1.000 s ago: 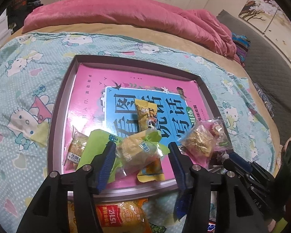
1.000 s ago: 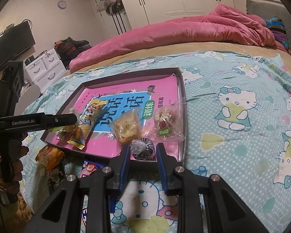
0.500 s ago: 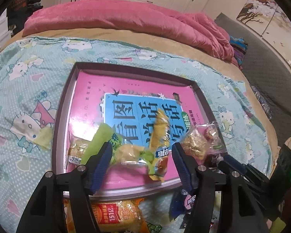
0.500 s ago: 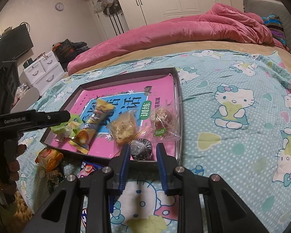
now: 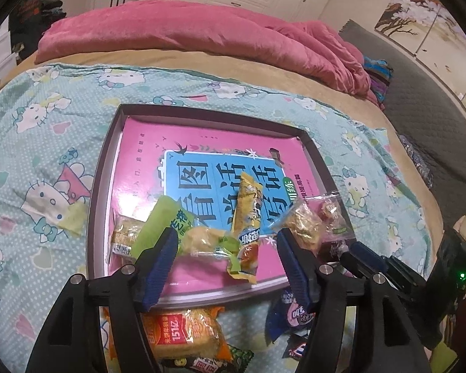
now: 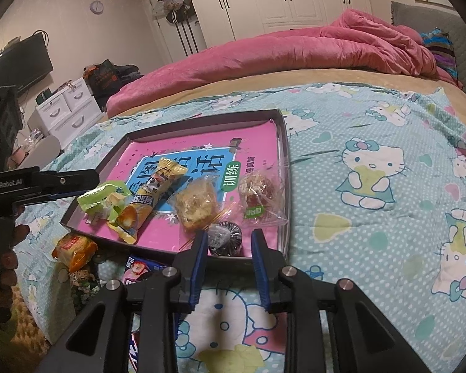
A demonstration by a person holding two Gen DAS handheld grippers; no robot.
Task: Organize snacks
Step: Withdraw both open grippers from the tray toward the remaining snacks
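Observation:
A dark tray on the bed holds a pink book and several snacks. A green-wrapped snack lies at its near edge, beside a long yellow pack. My left gripper hovers over them, its jaws opening, the pads clear of the green snack. In the right wrist view it is the left gripper at the tray's left side. My right gripper is at the near right corner, jaws opening narrowly around a dark round snack, with a gap at the right pad.
A golden candy bag and a red candy bag also lie in the tray. Off the tray's near edge sit an orange pack and a blue pack. A pink quilt is heaped at the back.
The left jaws spread and the green snack went from between them down into the tray. The long yellow pack shifted right and tilted. The right gripper stayed put.

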